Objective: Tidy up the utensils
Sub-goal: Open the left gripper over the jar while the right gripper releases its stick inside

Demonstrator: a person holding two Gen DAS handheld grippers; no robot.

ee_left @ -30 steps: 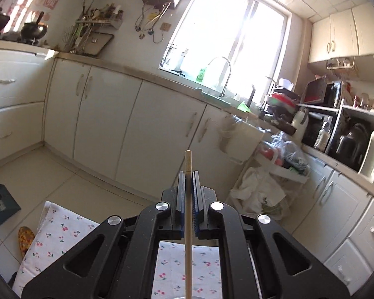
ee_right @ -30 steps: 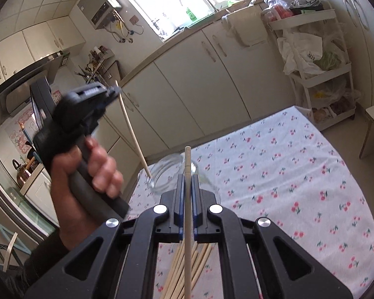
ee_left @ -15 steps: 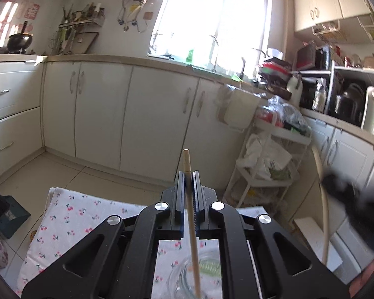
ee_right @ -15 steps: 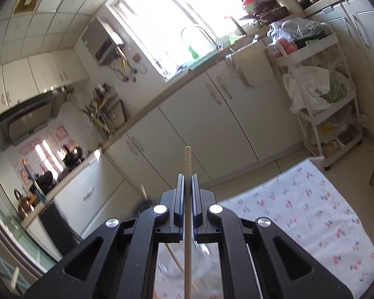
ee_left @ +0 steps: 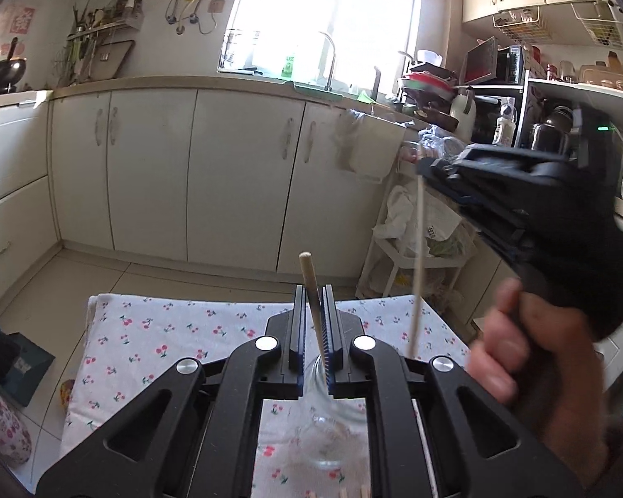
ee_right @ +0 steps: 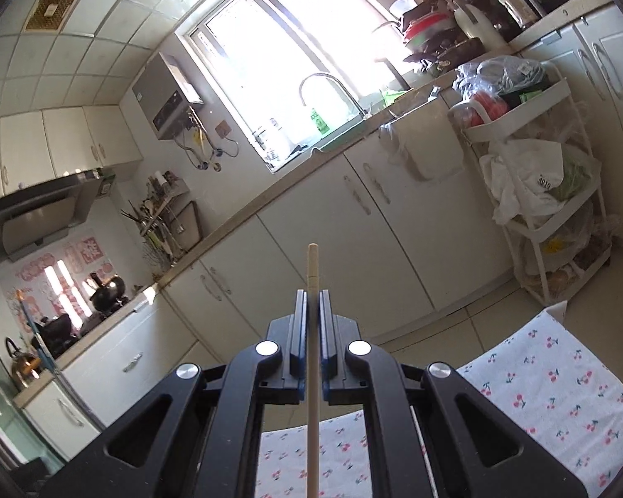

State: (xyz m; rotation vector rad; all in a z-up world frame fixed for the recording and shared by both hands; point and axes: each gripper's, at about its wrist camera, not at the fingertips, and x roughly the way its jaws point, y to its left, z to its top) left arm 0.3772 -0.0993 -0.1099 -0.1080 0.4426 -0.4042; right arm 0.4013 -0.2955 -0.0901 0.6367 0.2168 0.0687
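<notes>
Well, bag label (ee_right: 544, 183) reads "4010", each claw w/ chopstick

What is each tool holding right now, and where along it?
Each tool grips one wooden chopstick near its thick upper end: the left tool its chopstick, the right tool its chopstick; the thin ends hang below.

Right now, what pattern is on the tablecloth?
The tablecloth is white with small red cherries on green stems, clearest in the left wrist view.
</notes>
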